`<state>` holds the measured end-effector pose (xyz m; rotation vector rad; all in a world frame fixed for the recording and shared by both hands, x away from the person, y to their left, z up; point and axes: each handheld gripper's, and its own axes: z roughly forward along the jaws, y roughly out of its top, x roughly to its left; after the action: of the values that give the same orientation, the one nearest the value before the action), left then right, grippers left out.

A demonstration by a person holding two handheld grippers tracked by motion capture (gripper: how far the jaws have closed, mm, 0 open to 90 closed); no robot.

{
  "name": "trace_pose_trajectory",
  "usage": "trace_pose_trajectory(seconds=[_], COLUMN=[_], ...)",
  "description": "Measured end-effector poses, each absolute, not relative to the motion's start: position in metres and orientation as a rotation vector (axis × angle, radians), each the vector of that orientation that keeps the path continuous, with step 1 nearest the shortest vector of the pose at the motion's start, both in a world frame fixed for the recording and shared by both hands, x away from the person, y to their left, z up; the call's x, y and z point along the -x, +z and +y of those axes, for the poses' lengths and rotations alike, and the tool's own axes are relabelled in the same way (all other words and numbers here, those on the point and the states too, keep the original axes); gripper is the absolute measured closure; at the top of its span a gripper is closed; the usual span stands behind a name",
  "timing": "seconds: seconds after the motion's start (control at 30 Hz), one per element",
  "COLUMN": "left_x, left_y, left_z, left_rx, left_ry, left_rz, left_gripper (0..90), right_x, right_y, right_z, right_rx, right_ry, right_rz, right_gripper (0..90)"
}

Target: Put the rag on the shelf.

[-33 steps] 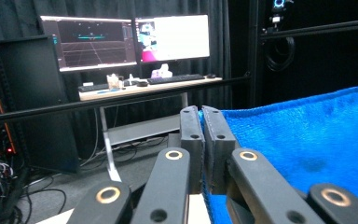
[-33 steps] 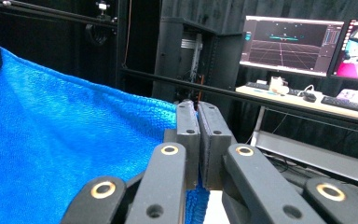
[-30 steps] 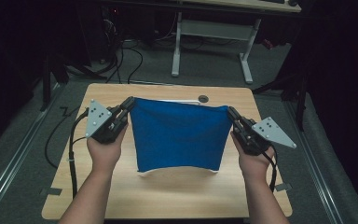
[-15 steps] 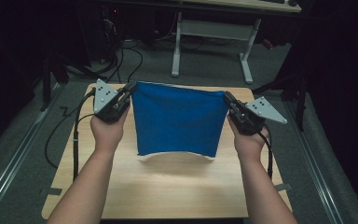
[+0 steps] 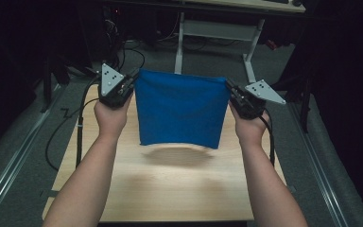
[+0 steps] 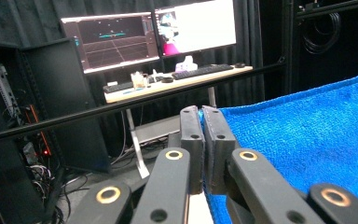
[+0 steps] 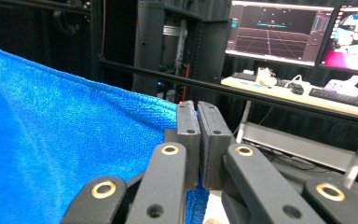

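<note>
A blue cloth (image 5: 182, 109) hangs stretched in the air above the wooden table (image 5: 170, 189), its lower edge clear of the tabletop. My left gripper (image 5: 131, 82) is shut on the cloth's upper left corner, and my right gripper (image 5: 230, 90) is shut on its upper right corner. In the left gripper view the blue cloth (image 6: 307, 140) spreads to the right from the closed left gripper (image 6: 201, 116). The right gripper view has the blue cloth (image 7: 65, 149) spreading to the left from the closed right gripper (image 7: 196, 112). The cloth looks folded double, with a taut top edge.
Beyond the table stands a desk frame with white legs (image 5: 179, 42), and cables (image 5: 66, 127) trail off the table's left side. A desk with monitors (image 6: 149, 37) and keyboards stands ahead of both grippers. A black bar (image 7: 261, 93) crosses in front of it.
Both grippers have lifted the cloth up and away from me, and its lower edge has come off the tabletop. Both holds stay as they were.
</note>
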<state>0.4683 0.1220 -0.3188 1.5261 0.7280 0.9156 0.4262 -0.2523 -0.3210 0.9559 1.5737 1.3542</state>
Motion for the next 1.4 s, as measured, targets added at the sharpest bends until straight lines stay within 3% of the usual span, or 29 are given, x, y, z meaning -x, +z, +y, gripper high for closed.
trace_pose_trajectory(seconds=[0.33,0.63,0.93,1.4], left_x=[-0.482,-0.513,-0.537,-0.525], left_y=[-0.312,-0.335,-0.38,-0.447], left_z=[0.117,0.116,0.117,0.125], left_rx=[-1.543,-1.639,-1.763,-1.834], left_ry=[0.95,0.935,0.831,0.648], left_rz=[0.718,0.806,0.897,0.945], left_gripper=[88.3,88.2,88.2,88.2], right_x=[-0.445,-0.476,-0.504,-0.499], right_y=[-0.314,-0.323,-0.36,-0.416], right_z=[-0.255,-0.248,-0.243,-0.248], right_rx=[-0.976,-0.996,-1.04,-1.104], right_ry=[1.337,1.257,1.143,1.131], right_rz=[1.559,1.619,1.756,1.876], right_gripper=[88.7,88.7,88.7,88.6])
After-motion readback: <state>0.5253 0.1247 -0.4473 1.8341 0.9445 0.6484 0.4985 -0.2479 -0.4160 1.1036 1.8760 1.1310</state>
